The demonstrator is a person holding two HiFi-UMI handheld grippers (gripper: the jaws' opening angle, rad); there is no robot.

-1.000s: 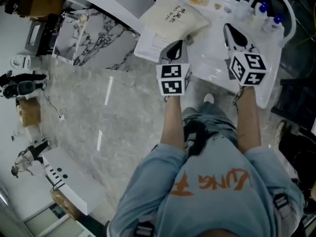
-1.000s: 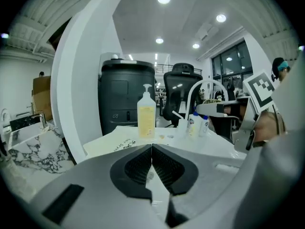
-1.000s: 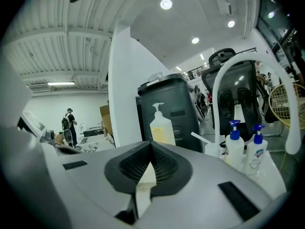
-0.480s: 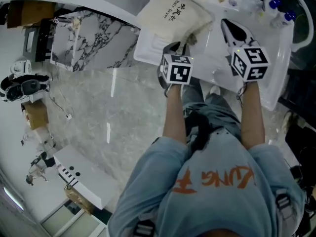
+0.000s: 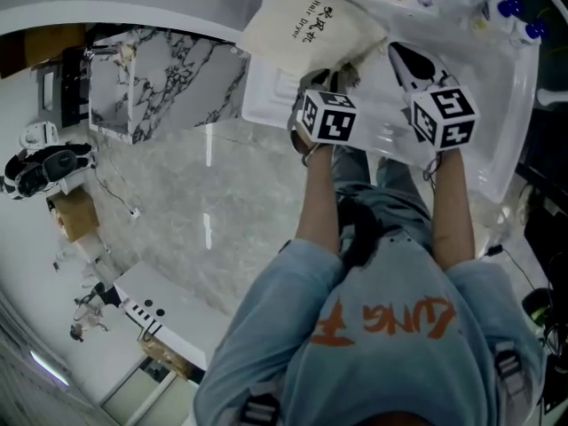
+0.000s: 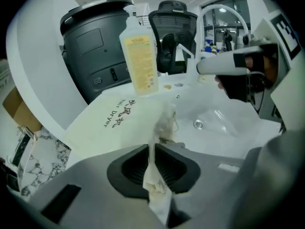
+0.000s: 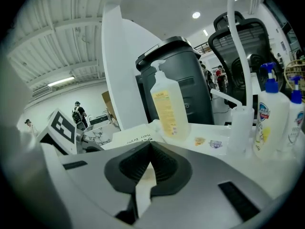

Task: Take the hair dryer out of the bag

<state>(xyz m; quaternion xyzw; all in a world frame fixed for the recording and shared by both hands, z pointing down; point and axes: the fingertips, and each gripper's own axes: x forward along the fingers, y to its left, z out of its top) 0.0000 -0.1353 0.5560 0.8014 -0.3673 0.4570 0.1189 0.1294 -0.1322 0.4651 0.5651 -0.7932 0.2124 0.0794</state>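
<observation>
A cream cloth bag (image 5: 302, 20) printed "Hair Dryer" lies on the white counter left of the sink; no hair dryer shows. My left gripper (image 5: 327, 80) is at the bag's gathered mouth. In the left gripper view the bag (image 6: 119, 120) lies just beyond the left gripper (image 6: 152, 147). Its jaws are opening, with a loose strip of the bag's cloth (image 6: 157, 185) still between them. My right gripper (image 5: 401, 53) hovers over the basin, right of the bag and apart from it. The right gripper (image 7: 151, 144) is shut, and only a pale sliver shows in its slit.
A yellow-labelled pump bottle (image 6: 139, 56) stands behind the bag. The white sink basin (image 6: 224, 123) has a drain, and an arched white tap (image 7: 236, 56) rises over it. Two blue-capped bottles (image 7: 271, 113) stand at the right. A dark grey bin (image 6: 95, 56) stands behind the counter.
Both grippers have come down closer to the counter. The left one has rolled and tipped downward at the bag's mouth. The right one has moved over the basin.
</observation>
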